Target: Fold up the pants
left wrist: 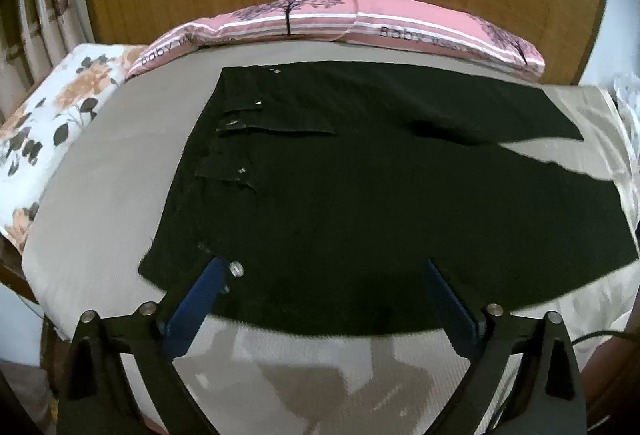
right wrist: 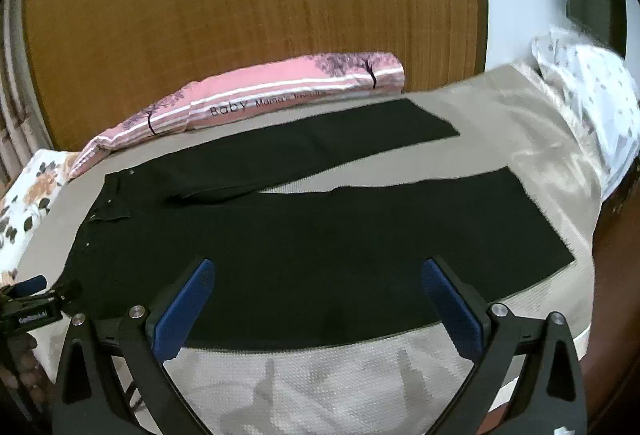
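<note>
Black pants point(left wrist: 360, 195) lie flat across the frame's centre on a beige bedsheet point(left wrist: 100, 195); left gripper point(left wrist: 324, 271) and right gripper point(right wrist: 318, 271) hover spread at the lower edge, best pinching the near hem evenly before folding.

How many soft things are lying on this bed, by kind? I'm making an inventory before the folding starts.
Black pants: 1, spread flat on the beige bed cover.
Pink pillows, first and second: 2, along the headboard.
Floral pillow: 1, at the left edge.
White patterned cloth: 1, at the right edge; what kind I cannot tell.
Total: 5
</note>
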A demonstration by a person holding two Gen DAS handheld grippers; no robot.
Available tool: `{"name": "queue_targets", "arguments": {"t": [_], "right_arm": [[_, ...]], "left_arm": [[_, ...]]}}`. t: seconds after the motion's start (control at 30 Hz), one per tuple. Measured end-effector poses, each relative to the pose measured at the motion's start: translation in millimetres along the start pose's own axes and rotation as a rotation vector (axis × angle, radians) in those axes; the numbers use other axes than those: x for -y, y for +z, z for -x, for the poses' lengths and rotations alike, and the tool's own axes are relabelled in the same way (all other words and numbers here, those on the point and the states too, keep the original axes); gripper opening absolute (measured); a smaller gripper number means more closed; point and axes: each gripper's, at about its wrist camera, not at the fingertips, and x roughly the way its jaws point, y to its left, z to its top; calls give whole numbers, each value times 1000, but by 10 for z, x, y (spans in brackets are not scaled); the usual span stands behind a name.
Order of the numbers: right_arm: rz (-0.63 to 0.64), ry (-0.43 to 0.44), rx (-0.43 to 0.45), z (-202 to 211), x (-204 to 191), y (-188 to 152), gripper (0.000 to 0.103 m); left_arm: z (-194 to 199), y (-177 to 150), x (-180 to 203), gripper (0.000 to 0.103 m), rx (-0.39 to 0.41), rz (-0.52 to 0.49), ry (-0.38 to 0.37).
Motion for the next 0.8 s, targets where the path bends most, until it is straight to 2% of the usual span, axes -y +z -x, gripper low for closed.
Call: {"name": "queue_targets", "arguments": {"t": [0.2,0.27,0.37,0.5,0.63,0.7,0.8], "right_arm": [[-26,53,-27,-249,-113,252,103],[-24,87,-39,-371,-211,363,103],[-19,116,-57,-574,-386,497,103],[32,155,-91,-886,-699,643,103],[72,175,-122,-1143,-920,704,103],[83,175,-138,-1293,-1024,732,103],[79,186,-162,-1459,-1106,753,103]], "left_arm": [[-192,456,-478,84,7,64,-29],[-288,617,-666,73,0,89,-55],[-473,869,-979,66,-19,154,-115],[-747,1161,-1322,64,-37,215,-191],[-1103,1391,-1616,62,-92,333,-348],[-1293,1479,-1742,58,-120,398,-392],[-1531,1582,-1871,46,-160,454,-433]]}}
